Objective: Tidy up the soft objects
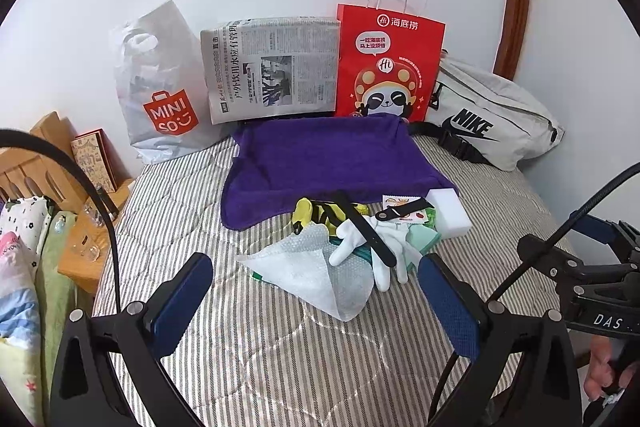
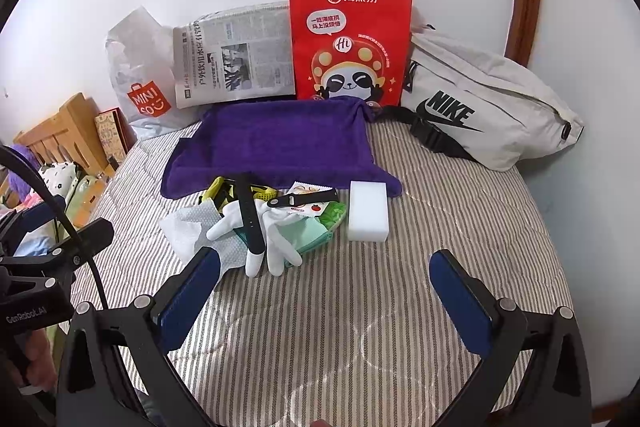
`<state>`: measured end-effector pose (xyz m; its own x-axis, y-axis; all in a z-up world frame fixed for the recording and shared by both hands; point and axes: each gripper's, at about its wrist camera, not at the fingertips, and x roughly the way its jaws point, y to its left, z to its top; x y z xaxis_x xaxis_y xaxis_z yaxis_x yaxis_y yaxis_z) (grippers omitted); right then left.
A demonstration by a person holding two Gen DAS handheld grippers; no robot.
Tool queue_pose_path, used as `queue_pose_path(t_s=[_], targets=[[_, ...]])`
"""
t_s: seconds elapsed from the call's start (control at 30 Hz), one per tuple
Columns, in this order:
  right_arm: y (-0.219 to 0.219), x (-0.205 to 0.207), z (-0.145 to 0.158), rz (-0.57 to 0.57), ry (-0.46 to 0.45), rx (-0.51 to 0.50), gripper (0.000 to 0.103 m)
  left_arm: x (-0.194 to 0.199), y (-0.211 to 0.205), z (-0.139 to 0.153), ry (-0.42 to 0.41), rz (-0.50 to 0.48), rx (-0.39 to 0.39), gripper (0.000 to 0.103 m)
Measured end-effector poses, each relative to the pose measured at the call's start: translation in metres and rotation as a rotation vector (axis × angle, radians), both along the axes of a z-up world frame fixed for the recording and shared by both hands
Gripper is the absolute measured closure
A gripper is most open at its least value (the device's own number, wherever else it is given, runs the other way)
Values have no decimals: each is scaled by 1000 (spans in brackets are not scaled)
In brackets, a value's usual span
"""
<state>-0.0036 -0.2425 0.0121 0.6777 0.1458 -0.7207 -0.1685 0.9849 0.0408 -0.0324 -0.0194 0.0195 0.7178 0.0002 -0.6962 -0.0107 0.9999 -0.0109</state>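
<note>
A pile of small things lies on the striped bed in front of a purple towel [image 1: 332,163] [image 2: 276,143]: a white glove [image 1: 384,247] [image 2: 264,239], a black watch strap [image 1: 366,227] [image 2: 250,211], a yellow item [image 1: 310,213] [image 2: 218,191], a bubble-wrap sheet [image 1: 316,275] [image 2: 188,227], a snack packet [image 1: 404,207] [image 2: 310,201], green cloth [image 1: 424,239] [image 2: 316,231] and a white foam block [image 1: 450,213] [image 2: 368,211]. My left gripper [image 1: 316,291] is open just short of the bubble wrap. My right gripper [image 2: 326,287] is open, nearer than the glove and the block.
Against the wall stand a white MINISO bag [image 1: 160,87] [image 2: 136,79], a newspaper-wrapped box [image 1: 272,67] [image 2: 236,55], a red paper bag [image 1: 388,63] [image 2: 348,43] and a grey Nike bag [image 1: 488,115] [image 2: 480,103]. A wooden stand [image 1: 52,155] and pillows sit left of the bed.
</note>
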Motion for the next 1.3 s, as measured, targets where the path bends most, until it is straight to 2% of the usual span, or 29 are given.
queue_pose_path(t_s=[0.97,1.13,1.3], targets=[[-4,0,2,-6,-5,8,0,-1,0,1,-25,-20,-6,0],[-4,8,-3,9,-2,11,0,6,5,-7,-31,-22,12,0],[-8,19,-17,3,23,0,0,24,15,-37,16,-65,-8,0]])
